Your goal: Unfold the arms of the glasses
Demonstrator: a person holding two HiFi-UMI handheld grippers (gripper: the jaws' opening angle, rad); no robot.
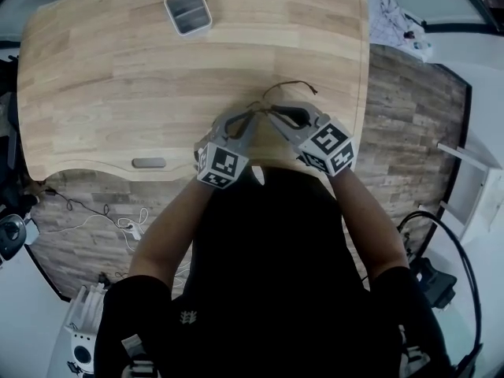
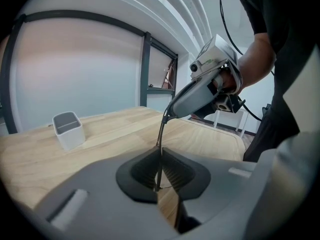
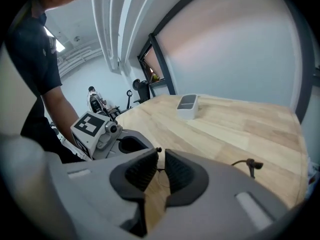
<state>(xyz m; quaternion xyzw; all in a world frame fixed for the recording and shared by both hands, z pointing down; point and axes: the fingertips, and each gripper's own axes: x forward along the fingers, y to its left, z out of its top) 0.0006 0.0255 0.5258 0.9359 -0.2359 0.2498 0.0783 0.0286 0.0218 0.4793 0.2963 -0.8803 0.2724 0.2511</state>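
Glasses (image 1: 290, 83) held aloft over near edge of surface (image 1: 118, 69), between both claws. Left claw (image 2: 160, 156) clamped shut on thin wire frame. Right claw (image 3: 161, 159) nearly closed, seems to pinch frame too. I'd hold left steady and swing free temple (image 3: 248, 162) out slowly, without twisting hinge.

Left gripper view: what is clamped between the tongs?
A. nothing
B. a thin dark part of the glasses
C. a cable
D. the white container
B: the left tongs are shut on a thin dark rod of the glasses, while the white container stands apart on the table.
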